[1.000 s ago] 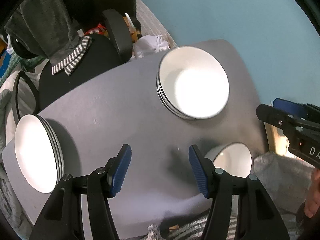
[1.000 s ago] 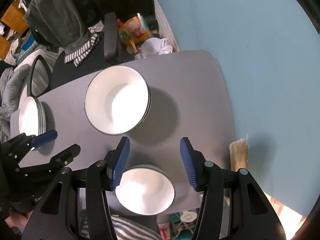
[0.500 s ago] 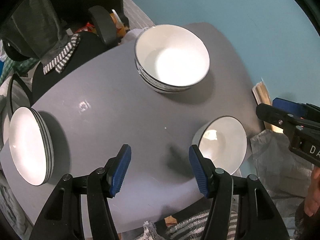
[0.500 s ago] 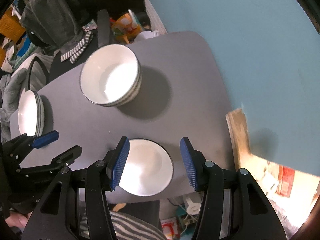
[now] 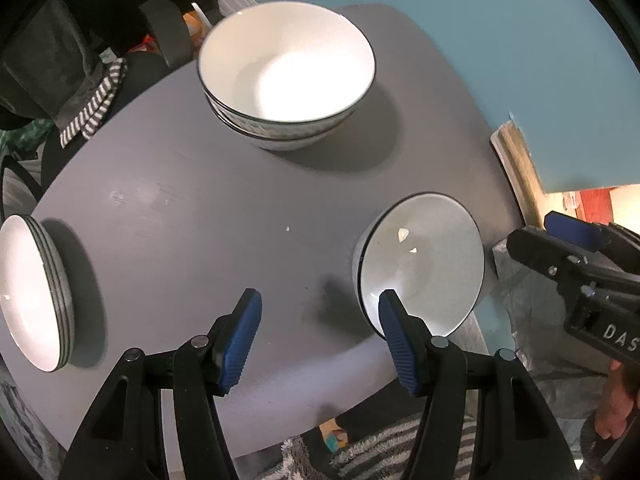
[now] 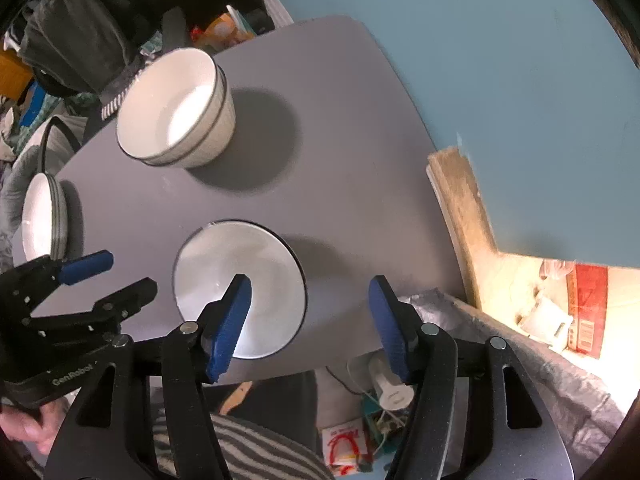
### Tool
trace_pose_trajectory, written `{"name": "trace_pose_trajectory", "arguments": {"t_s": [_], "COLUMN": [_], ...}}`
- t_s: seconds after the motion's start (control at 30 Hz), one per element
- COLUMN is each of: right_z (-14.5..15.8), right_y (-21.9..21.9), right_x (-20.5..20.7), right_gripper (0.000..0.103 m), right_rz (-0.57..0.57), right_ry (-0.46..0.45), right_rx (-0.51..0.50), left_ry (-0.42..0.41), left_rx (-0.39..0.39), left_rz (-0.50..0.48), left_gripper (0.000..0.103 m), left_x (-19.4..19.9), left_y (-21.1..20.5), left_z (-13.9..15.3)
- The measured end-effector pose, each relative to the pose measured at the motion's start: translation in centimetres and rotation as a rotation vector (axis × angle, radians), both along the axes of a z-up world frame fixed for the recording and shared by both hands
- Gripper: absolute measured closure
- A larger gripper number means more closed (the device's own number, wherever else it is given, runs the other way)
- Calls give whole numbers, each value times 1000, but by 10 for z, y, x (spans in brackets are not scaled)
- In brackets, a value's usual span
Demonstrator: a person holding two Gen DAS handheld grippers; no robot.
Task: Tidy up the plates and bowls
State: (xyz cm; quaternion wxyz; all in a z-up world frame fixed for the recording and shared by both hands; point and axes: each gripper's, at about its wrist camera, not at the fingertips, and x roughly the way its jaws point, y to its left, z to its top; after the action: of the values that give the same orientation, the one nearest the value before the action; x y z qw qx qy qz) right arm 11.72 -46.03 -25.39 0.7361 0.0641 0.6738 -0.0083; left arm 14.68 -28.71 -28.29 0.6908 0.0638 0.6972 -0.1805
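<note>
On the grey table (image 5: 192,200) a stack of white, dark-rimmed bowls (image 5: 286,76) stands at the far side, and a single bowl (image 5: 420,264) sits near the front right edge. A stack of plates (image 5: 28,292) rests at the left end. My left gripper (image 5: 320,332) hangs open over bare table, its right finger just at the single bowl's left rim. In the right wrist view my right gripper (image 6: 310,316) is above the single bowl (image 6: 240,280). Its jaws are opening, the left finger over the bowl and the right finger past its rim. Nothing is gripped.
A teal wall runs behind the table (image 6: 340,140). A wooden board (image 6: 460,208) leans by the table's right edge, with a silver bag (image 6: 520,344) below. A chair with dark clothes (image 5: 80,60) stands at the far left. The bowl stack (image 6: 176,108) and plates (image 6: 44,216) keep their places.
Both grippers have moved toward the table's near edge and sunk a little, so the single bowl now sits higher and larger in both views. The right jaws have widened.
</note>
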Motion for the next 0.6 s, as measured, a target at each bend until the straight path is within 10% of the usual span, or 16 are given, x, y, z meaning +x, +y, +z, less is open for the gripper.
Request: {"name": "trace_pose_trajectory", "arguments": {"t_s": [0.6], "right_z": [-62], "right_y": [-12], "right_x": [-25], "right_gripper": [42], "right_rz": [-82], "right_ry": [46], "right_rx": [102], "left_ry": [96], "left_rx": [10], "left_rz": [-17], "left_gripper": [36], "left_x": [-3], "left_y": [-7], "left_z": [-45]}}
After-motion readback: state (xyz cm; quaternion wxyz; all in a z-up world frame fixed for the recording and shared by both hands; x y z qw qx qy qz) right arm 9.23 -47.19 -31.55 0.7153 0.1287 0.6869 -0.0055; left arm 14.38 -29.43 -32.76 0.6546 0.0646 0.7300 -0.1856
